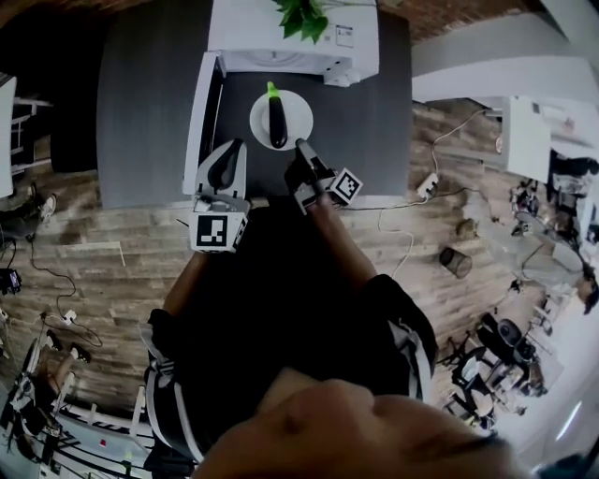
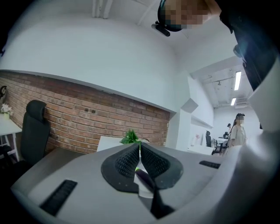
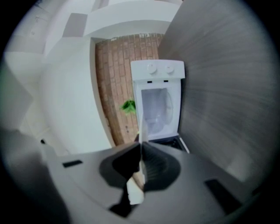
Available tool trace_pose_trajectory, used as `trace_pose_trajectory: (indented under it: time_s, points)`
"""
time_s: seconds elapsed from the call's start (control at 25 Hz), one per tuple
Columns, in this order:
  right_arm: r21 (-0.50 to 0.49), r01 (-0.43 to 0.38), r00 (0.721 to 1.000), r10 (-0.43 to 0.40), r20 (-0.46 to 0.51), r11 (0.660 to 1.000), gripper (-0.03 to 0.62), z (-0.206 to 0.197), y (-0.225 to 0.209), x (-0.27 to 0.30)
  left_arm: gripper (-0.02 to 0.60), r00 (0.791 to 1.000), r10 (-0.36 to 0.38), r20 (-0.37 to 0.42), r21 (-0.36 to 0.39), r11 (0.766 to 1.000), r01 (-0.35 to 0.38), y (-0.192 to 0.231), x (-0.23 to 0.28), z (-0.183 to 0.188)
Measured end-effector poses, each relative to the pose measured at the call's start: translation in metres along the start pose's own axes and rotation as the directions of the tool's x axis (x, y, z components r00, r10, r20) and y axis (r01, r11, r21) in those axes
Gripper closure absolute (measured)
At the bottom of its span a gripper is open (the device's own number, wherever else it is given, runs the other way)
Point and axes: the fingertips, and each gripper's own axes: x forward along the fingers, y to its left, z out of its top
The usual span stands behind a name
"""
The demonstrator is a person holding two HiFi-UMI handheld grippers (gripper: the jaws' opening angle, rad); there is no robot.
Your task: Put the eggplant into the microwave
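A dark purple eggplant point(image 1: 278, 122) with a green stem lies on a white plate point(image 1: 298, 110) on the dark table, just in front of the white microwave point(image 1: 299, 37). The microwave's door point(image 1: 199, 117) stands open to the left. My right gripper point(image 1: 301, 145) is shut on the near rim of the plate; in the right gripper view the thin rim point(image 3: 141, 131) runs between the closed pads, with the open microwave point(image 3: 157, 105) beyond. My left gripper point(image 1: 229, 150) hovers left of the plate, shut on nothing. Below its pads, the eggplant point(image 2: 143, 176) shows in the left gripper view.
A green plant point(image 1: 301, 17) sits on top of the microwave. The dark table point(image 1: 150, 112) reaches left of the open door, with a black office chair point(image 2: 35, 131) and a brick wall behind. Cables and a power strip point(image 1: 429, 184) lie on the wooden floor at right.
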Motion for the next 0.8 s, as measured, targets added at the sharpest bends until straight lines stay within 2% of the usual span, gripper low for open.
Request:
trace_pose_trajectory:
  time_s: [0.32, 0.8]
  points:
    - [-0.029, 0.013, 0.997, -0.016, -0.079, 0.999, 0.557, 0.035, -0.014, 0.024, 0.535, 0.997, 0.07, 0.041, 0.04, 0.997, -0.072, -0.004, 0.025, 0.01]
    - [-0.037, 0.05, 0.992, -0.054, -0.114, 0.998, 0.557, 0.075, -0.056, 0.053, 0.535, 0.991, 0.128, 0.027, 0.062, 0.99, -0.129, -0.012, 0.043, 0.007]
